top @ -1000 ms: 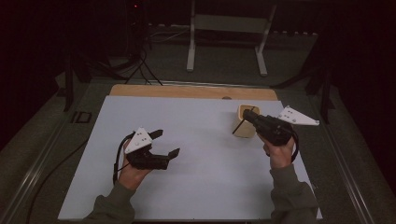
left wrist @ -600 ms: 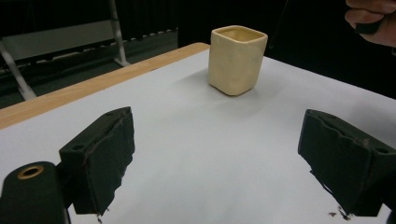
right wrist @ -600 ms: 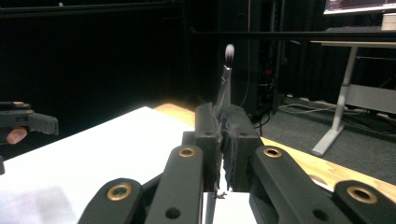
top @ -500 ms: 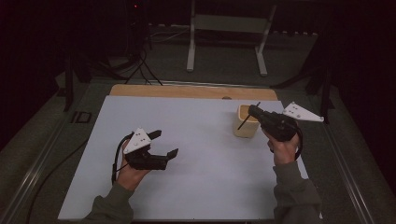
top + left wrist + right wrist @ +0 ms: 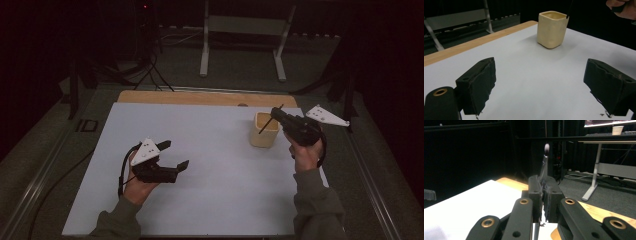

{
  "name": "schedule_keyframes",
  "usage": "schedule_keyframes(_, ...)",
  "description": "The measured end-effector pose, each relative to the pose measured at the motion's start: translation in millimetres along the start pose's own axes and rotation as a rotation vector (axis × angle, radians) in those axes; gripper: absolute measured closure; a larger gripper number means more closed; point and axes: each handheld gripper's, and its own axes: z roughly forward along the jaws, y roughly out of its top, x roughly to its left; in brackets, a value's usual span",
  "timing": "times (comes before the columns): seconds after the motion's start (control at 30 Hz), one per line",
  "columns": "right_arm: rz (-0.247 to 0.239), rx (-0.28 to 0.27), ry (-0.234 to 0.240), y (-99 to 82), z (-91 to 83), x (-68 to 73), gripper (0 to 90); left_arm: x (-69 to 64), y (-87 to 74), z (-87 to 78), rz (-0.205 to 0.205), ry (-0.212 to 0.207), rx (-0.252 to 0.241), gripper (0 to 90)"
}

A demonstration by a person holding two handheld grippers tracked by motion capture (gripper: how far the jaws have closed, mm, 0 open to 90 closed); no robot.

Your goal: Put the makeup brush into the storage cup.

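Observation:
A cream square-sided cup (image 5: 264,131) stands on the white mat (image 5: 210,150) at the right; it also shows in the left gripper view as the cup (image 5: 552,28). My right gripper (image 5: 278,114) hovers just right of it, shut on a thin dark brush (image 5: 269,121) that slants down over the cup's opening. In the right gripper view the brush (image 5: 545,161) rises from between the closed jaws of the right gripper (image 5: 543,181), pale bristles uppermost. The brush's dark lower end (image 5: 567,16) sits at the cup's rim. My left gripper (image 5: 176,154) rests at the mat's left, open and holding nothing, as does the left gripper (image 5: 539,82).
A wooden strip (image 5: 200,97) edges the mat's far side. Beyond the table stand a metal frame's legs (image 5: 240,45) and cables on the dark floor. A desk with a paper cup (image 5: 617,130) stands far behind.
My right gripper has shifted slightly right and away with the brush, so the brush's lower end now hangs over the cup. The left gripper has not moved.

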Motion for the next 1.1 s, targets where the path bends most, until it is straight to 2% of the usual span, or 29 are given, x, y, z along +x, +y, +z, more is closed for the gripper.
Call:
schedule_keyframes(0.5,0.017,0.002,-0.062,0.4,1.2,-13.7,85.3,3.5,-6.3,-3.0,-0.004,0.007,0.016,12.3)
schedule_keyframes(1.1,0.020,0.008,-0.150,1.1,1.2,-27.4,85.3,12.5,-22.1,-15.6,-0.025,0.038,0.037,12.0)
